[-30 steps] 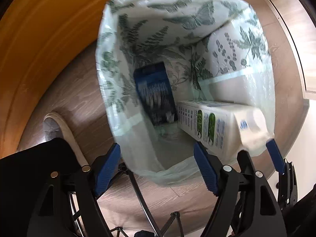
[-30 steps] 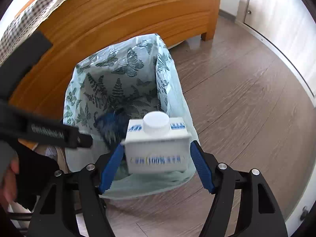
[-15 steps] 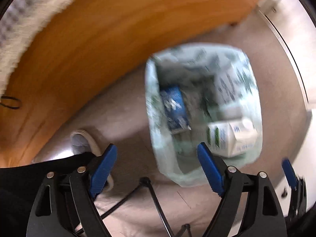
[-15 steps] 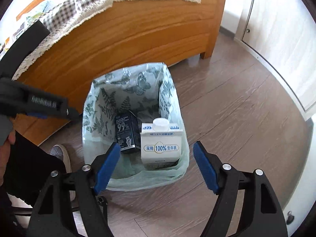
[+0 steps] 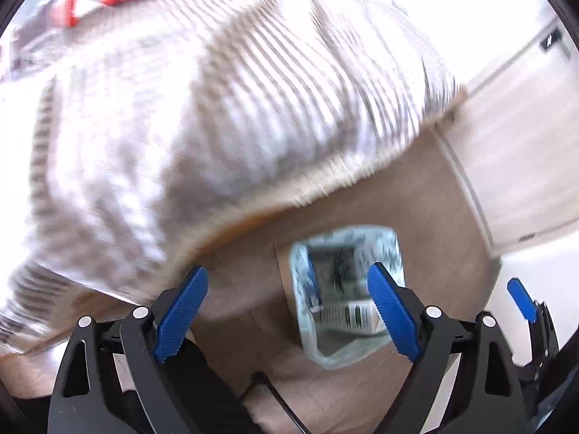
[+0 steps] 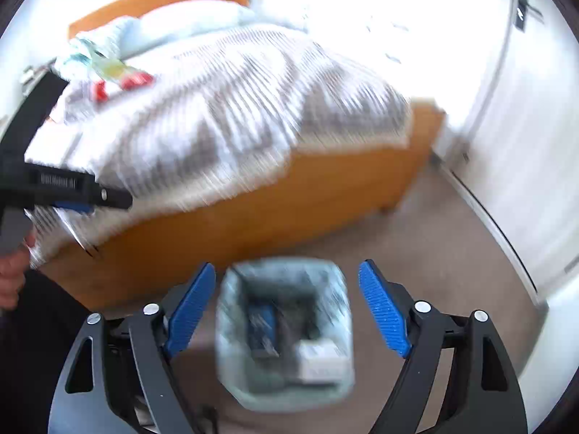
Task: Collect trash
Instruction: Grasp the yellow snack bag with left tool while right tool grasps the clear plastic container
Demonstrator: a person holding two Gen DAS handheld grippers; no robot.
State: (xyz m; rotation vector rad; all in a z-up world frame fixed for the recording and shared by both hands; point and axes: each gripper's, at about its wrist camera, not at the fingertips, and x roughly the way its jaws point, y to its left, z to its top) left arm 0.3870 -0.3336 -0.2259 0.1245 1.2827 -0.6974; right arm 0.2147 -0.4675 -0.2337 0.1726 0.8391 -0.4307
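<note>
Bedroom, wood floor (image 6: 452,253), orange wooden bed (image 6: 275,209) with a striped cover; both views were badly motion-blurred. My left gripper (image 5: 289,311) had its blue fingers (image 5: 181,314) spread wide with nothing between them, and my right gripper (image 6: 287,307) was the same, fingers (image 6: 383,311) released and empty. Both sets of jaws had just been opening further, with no item in either.

What changed: a second ago the white milk carton (image 6: 322,360) sat clamped in my right fingers over the bag; by this frame it lay inside the bin bag (image 6: 231,325), at the near right corner in the right wrist view. Both wrists had lifted well clear, so the bag looked much smaller and sat below the fingers instead of filling the frame. I read that as the drop being finished and the hands heading back for the next piece.

Counts: one bin bag, leaf-printed and open on the floor just beside the bed. Two items in it, one milk carton and one dark blue box (image 6: 262,329), lying side by side. On the bed near the pillow end I counted one cluster of red and yellowish wrapper-like stuff (image 6: 119,79), too blurred to split into separate pieces; likely the remaining trash. One bare hand (image 6: 11,278) showed at the left edge, holding the left rig.
</note>
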